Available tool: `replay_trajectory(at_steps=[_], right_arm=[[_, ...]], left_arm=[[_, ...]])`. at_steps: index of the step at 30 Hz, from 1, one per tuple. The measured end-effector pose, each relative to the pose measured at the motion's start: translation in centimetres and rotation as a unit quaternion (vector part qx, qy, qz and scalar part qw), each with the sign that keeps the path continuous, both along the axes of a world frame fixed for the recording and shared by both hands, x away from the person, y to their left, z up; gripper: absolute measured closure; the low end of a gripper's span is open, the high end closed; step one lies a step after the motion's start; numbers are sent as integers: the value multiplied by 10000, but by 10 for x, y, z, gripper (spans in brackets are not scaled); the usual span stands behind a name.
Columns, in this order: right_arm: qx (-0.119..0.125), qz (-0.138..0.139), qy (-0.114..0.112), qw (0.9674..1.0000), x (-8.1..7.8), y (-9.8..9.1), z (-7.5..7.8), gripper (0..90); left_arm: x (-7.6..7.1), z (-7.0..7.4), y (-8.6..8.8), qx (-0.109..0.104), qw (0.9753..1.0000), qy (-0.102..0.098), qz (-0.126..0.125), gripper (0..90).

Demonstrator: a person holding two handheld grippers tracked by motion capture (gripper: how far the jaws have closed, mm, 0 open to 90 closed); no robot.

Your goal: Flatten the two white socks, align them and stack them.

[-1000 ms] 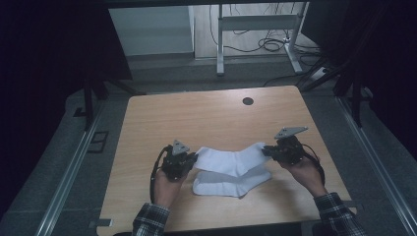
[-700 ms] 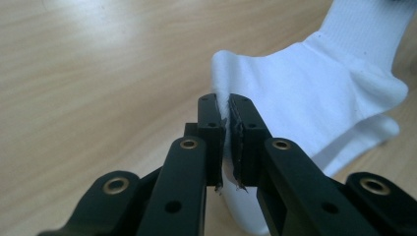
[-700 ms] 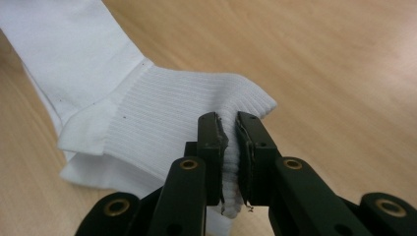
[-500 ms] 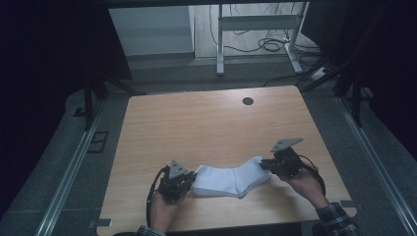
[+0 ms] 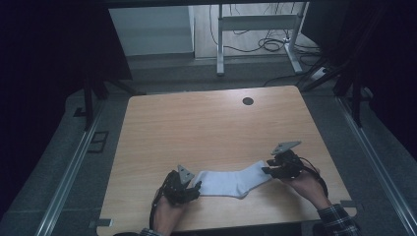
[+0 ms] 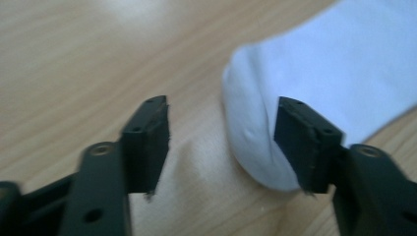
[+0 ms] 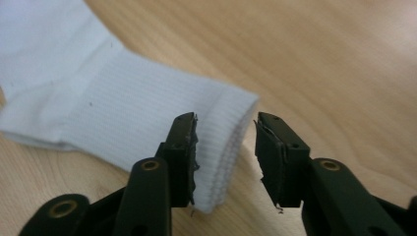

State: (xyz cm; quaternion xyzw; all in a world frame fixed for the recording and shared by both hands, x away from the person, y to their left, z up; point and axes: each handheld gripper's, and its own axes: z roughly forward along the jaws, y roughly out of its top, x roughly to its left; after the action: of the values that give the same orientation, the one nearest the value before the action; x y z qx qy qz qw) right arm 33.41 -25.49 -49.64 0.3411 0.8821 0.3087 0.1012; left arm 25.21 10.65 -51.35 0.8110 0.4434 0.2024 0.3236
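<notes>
**Both grippers low, jaws apart**

Left gripper (image 5: pixel 195 186): held in the left hand (image 5: pixel 167 214), forearm entering from the bottom edge. Jaws point toward the right gripper. In the left gripper view the jaws stand wide apart, nothing clamped between them.

Right gripper (image 5: pixel 265 170): held in the right hand (image 5: pixel 306 185), plaid sleeve (image 5: pixel 337 220) at the wrist. Jaws point back toward the left gripper, grey three-cornered plate (image 5: pixel 285 146) on top. In the right gripper view the jaws stand parted by a narrower gap, pads not meeting.

Grippers face each other, well apart.
</notes>
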Motion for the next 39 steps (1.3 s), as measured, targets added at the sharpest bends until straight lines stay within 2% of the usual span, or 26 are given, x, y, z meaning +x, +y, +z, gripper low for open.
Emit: replay_trajectory(at_steps=[3, 5, 10, 14, 16, 19, 22, 25, 31, 39], right_arm=[[58, -41, -9, 10000, 2, 0, 0, 536], [23, -41, 20, 10000, 2, 4, -5, 521], [-193, 26, 100, 9998, 6, 11, -19, 502], [-99, 15, 165, 9998, 7, 9, -22, 513], [19, -14, 235, 9997, 7, 7, -24, 546], [182, -21, 371, 9991, 7, 5, -24, 640], [193, -2, 453, 9988, 6, 7, -24, 721], [141, 10, 415, 9990, 5, 9, -23, 747], [50, 16, 324, 9995, 3, 11, -21, 756], [65, -7, 157, 9999, 3, 10, -12, 757]], left_arm=[[3, 0, 2, -153, 9999, 48, 29, 360], [5, -5, 2, -184, 9997, 182, 17, 372], [8, -17, 1, -88, 9992, 388, 14, 422], [7, -19, 0, -71, 9991, 398, -128, 487], [7, -19, -1, -110, 9989, 409, -202, 534], [9, -21, 1, -361, 9975, 491, -356, 652], [11, -20, 1, -480, 9955, 632, -522, 761], [14, -20, 1, -497, 9945, 696, -612, 800], [18, -18, 1, -472, 9941, 719, -658, 823], [27, -5, 2, -467, 9953, 524, -662, 824]])
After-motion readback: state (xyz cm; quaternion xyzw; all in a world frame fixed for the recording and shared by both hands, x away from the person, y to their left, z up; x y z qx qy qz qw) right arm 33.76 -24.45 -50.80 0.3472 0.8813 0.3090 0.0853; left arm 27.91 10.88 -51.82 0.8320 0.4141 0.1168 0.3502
